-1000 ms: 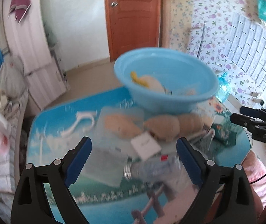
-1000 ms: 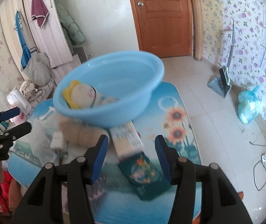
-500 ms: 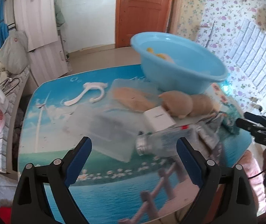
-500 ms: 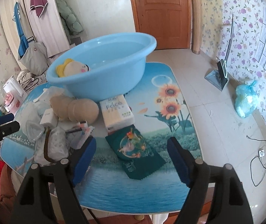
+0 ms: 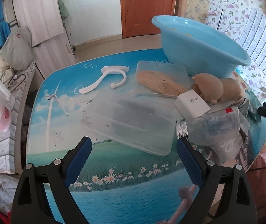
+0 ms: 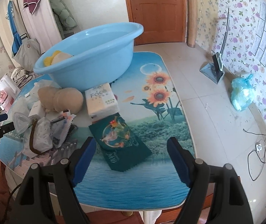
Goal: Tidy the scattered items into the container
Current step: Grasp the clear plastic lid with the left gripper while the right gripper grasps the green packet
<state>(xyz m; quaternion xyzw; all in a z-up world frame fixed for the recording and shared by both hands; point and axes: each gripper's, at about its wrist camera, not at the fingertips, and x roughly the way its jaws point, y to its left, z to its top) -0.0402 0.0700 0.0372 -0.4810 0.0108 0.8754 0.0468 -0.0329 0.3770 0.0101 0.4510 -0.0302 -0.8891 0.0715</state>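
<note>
Both claws gape empty; blue basin (image 6: 88,56) holds perhaps a toy.

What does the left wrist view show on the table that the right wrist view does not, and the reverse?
Only the left view shows the white hook and the clear flat box. Only the right view shows the tissue pack, the green packet and the yellow toy inside the basin. Both show the blue basin and the tan plush toys.
</note>
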